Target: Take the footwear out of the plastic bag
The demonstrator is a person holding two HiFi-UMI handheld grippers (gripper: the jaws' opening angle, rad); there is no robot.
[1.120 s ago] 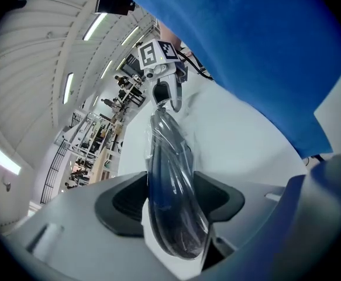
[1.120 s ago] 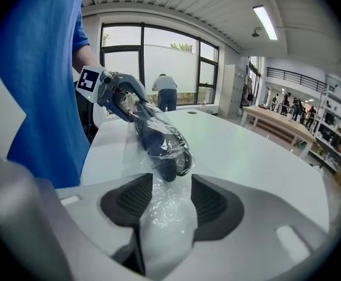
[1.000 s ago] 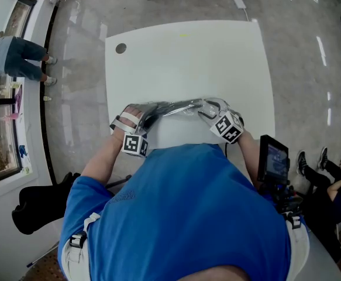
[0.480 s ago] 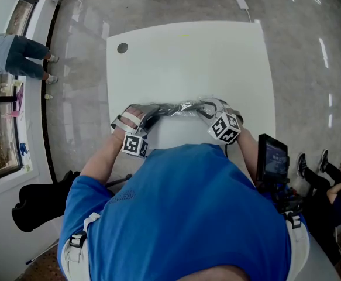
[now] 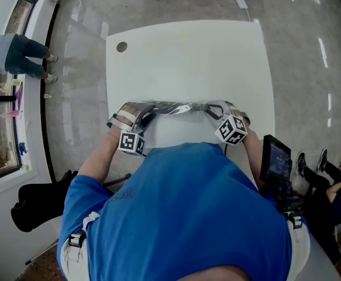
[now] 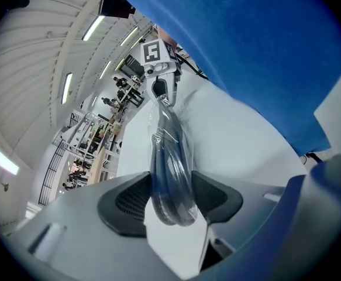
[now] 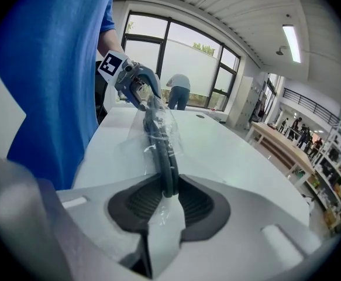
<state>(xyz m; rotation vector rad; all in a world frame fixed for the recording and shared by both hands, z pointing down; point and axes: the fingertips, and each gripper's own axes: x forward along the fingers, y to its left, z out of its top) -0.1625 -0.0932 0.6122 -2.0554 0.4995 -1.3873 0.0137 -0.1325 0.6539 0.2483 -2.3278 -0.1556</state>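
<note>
Since the earlier frames both grippers have drawn slightly apart in the head view, and the plastic bag (image 5: 179,106) between them now lies in a straighter, tauter band across the lower middle of the white table (image 5: 188,57). At the upper left of that view a person (image 5: 12,54) stands bent by the window. Lower, left of centre, the left gripper (image 5: 147,115) has just narrowed its jaws a little further. In the left gripper view its pads (image 6: 126,204) press from both sides on the rounded end of the dark blue footwear (image 6: 171,177), which is wrapped in the clear bag. The footwear is inside the bag and runs along its length towards the right gripper (image 5: 212,110), right of centre. That gripper's jaws have just closed in sharply from wide, and the right gripper view shows them (image 7: 167,193) narrow, pinching the bag's film and a thin dark edge of the footwear. A dark screen (image 5: 275,160) stands at the lower right, beside the blue shirt (image 5: 182,215).
</note>
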